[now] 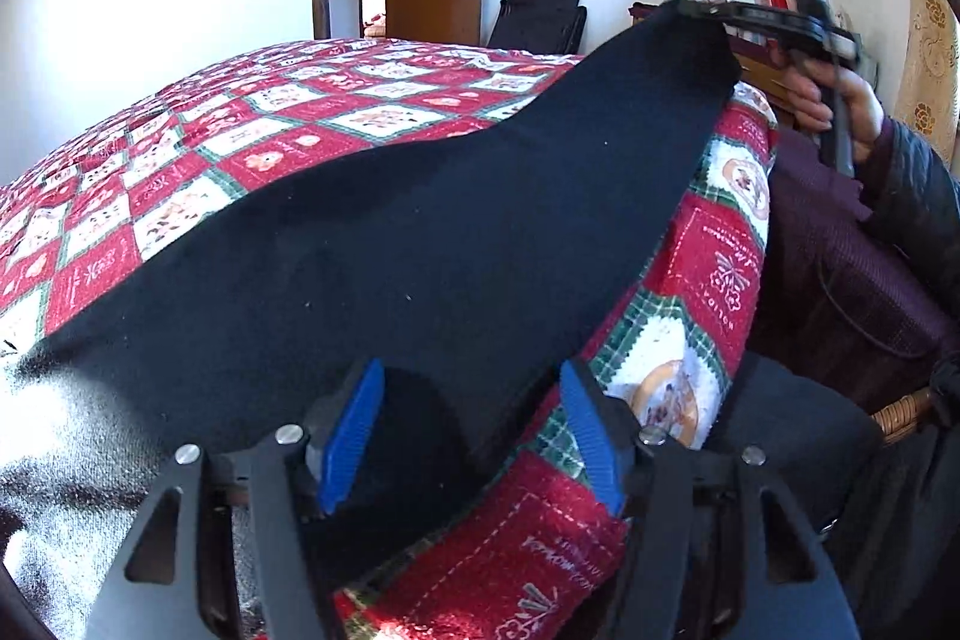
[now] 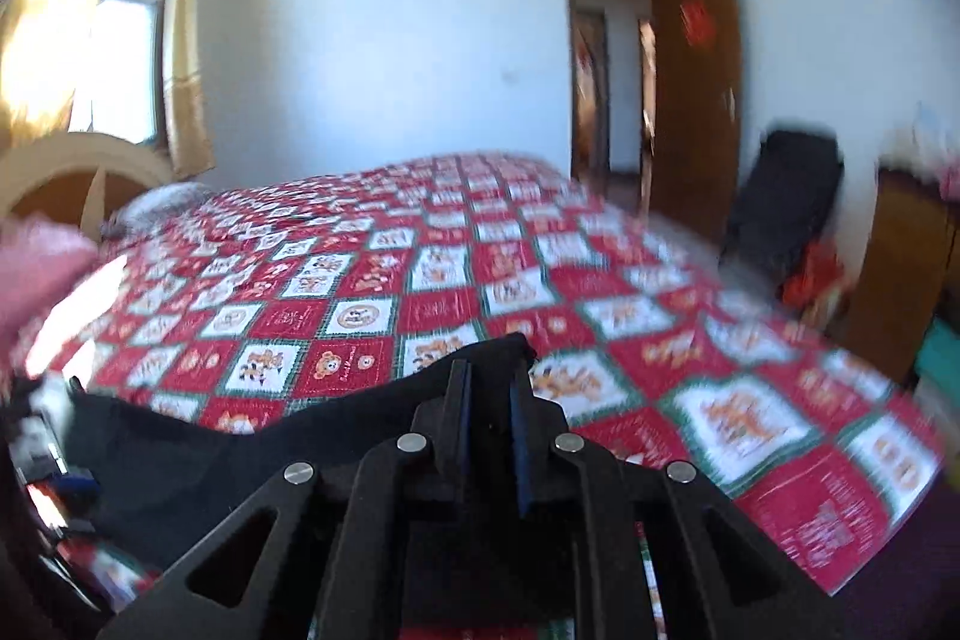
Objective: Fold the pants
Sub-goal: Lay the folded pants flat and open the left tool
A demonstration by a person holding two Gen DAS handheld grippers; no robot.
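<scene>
The black pants (image 1: pixel 372 244) lie on the bed's red quilt (image 1: pixel 252 112). The left gripper (image 1: pixel 474 430) stands wide apart over them, pressing nothing. The right gripper (image 2: pixel 489 394), nearly closed, pinches 1 lifted end.

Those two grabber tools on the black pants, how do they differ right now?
The left gripper has its blue pads spread wide, with the black pants between them but not pinched. The right gripper is shut on one end of the pants. The left sits low at the bed's edge; the right lifts its cloth end above the quilt. Both are black, hand-held, with blue pads.
</scene>
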